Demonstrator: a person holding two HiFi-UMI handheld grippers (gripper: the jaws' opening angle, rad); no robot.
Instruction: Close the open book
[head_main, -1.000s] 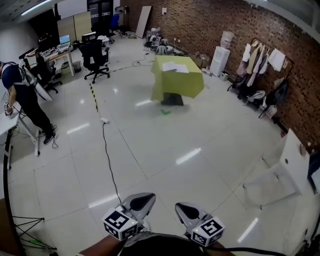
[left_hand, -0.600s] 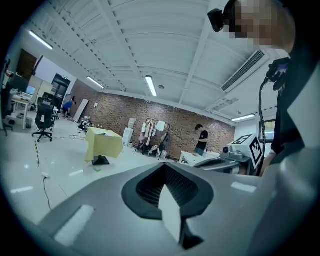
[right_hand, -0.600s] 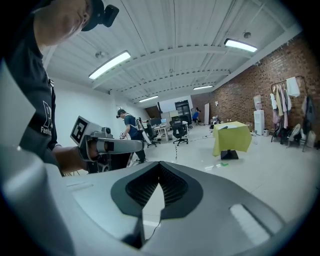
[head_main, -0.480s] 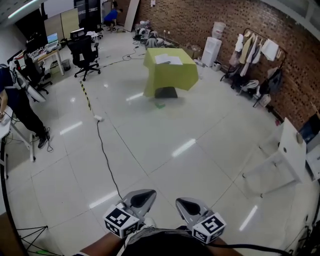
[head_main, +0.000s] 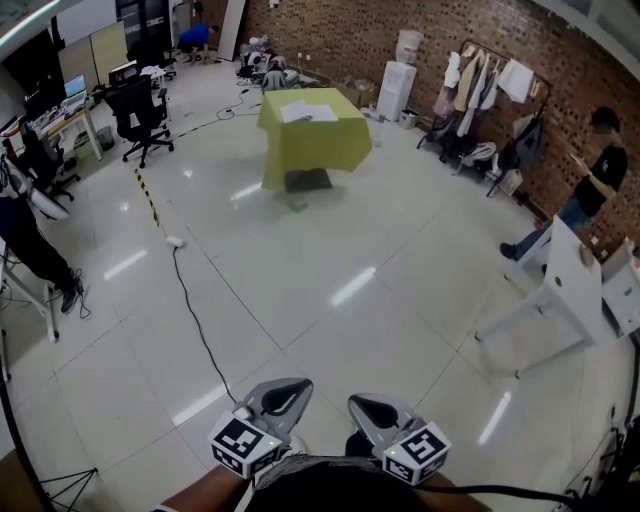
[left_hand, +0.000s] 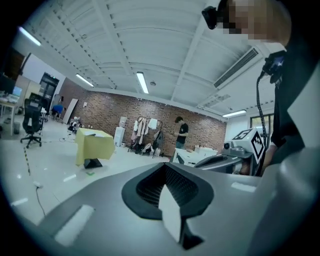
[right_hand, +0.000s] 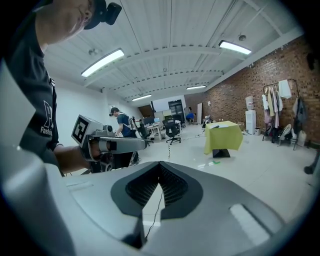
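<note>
The open book (head_main: 308, 112) lies flat on the yellow-draped table (head_main: 312, 152), far across the floor and well apart from both grippers. I judge it light, with floppy pages and a stiffer cover; grip one cover's outer edge. Left gripper (head_main: 283, 396) and right gripper (head_main: 371, 408): jaws together, holding nothing.

Two claws (head_main: 283, 398) (head_main: 377, 411), one table (head_main: 310, 145), one book (head_main: 306, 112).

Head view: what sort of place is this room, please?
Probably an open office or lab workspace: desks and office chairs at the left, a brick wall with a clothes rack, and a wide tiled floor.
</note>
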